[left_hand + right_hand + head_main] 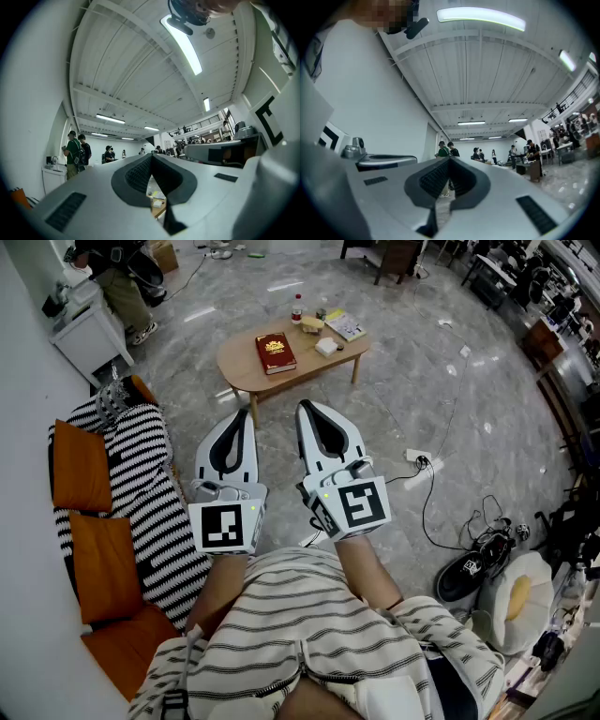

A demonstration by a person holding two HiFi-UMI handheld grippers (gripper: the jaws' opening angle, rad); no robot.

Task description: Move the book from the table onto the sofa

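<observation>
Approach step, nothing picked up yet. The dark red hardcover book with a gold emblem (276, 352) lies flat on the oval light-wood bench (239, 369), about mid-bench and a bit toward its left end, near the front edge. It is apart from the clutter at the right end: a small red-labelled bottle (297, 308), a yellow-covered booklet (345, 325) and a small white box (325, 346). The left hand-held gripper (246, 414) and the right hand-held gripper (305, 407) are held side by side in front of the person's striped top, tips aimed at the bench and well apart from it. Both gripper views show the jaws fully closed with nothing between the pads, and the tips point slightly upward into the room. The black-and-white striped sofa with orange cushions (141, 474) runs along the wall on the person's left, with bare striped seat next to the cushions. Next move probably calls for closing the gap to the bench, spreading the jaws on at least one hand-held gripper and coming in low at the book's front edge. A flat book gives little to bite on, so it may need a nudge past the bench edge or the second hand-held gripper to steady it. Then carry left and set it on the seat.
</observation>
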